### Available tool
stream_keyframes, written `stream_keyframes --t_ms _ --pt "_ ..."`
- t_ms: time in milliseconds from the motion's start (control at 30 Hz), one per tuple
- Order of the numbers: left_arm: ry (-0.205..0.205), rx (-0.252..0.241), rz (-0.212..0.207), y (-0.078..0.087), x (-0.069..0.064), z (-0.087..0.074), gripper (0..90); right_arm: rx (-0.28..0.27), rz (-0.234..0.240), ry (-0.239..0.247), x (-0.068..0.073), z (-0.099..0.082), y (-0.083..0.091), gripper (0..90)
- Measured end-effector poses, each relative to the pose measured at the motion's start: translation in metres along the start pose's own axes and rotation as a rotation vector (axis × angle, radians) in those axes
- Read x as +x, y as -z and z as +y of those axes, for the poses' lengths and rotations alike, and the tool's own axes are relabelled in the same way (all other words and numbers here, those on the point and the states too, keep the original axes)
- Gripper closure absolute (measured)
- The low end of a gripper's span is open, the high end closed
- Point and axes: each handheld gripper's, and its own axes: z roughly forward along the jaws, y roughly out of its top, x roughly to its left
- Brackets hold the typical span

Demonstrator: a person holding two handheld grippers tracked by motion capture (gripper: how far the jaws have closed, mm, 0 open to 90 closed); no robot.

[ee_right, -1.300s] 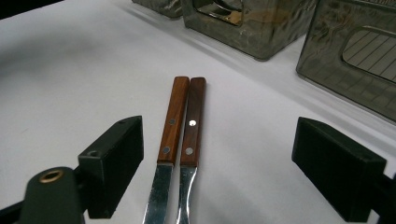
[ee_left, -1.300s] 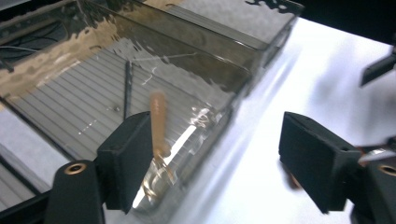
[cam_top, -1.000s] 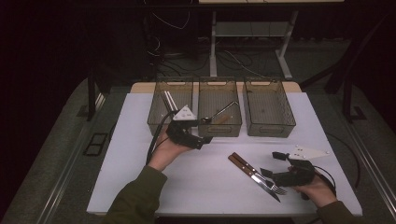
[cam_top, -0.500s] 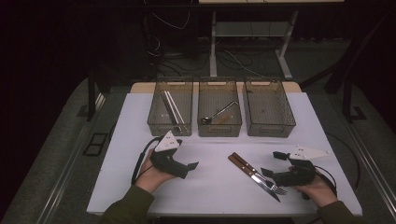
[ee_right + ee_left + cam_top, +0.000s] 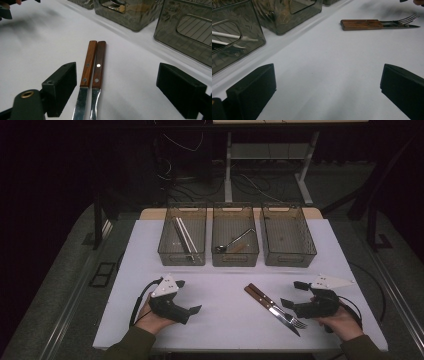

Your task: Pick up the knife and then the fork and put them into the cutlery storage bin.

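Since the earlier frames, the left hand-held gripper (image 5: 189,296) has drawn back from the middle smoked-plastic bin (image 5: 235,241) toward the near edge of the white counter (image 5: 225,320), its jaws having just been opening with nothing between them; the right hand-held gripper (image 5: 294,294) has kept its place. From the high view, a wooden-handled knife (image 5: 270,306) and wooden-handled fork (image 5: 276,306) lie touching side by side just beside the right jaws, which stand spread and empty. A metal spoon (image 5: 236,241) rests in the middle bin, white sticks (image 5: 183,239) in the left bin, and the right bin (image 5: 288,235) looks empty. In the left gripper view, the jaws are wide apart over bare counter, the cutlery pair (image 5: 377,24) well apart from them. In the right gripper view, both handles (image 5: 93,65) sit between the open jaws. The likely trouble is that closing here pinches knife and fork together, or nudges one askew, because they touch; a low flat handle could also slip from the pads.
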Motion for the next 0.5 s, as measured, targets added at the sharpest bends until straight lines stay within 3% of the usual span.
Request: stream_keyframes --t_ms 267,500 --pt "-0.006 0.018 -0.023 -0.003 -0.001 -0.001 0.0 0.018 0.015 -0.002 0.002 0.005 -0.005 14.6" --pt "-0.004 0.020 -0.031 -0.004 -0.002 0.000 0.0 0.096 0.025 0.019 0.005 0.016 -0.010 14.6"
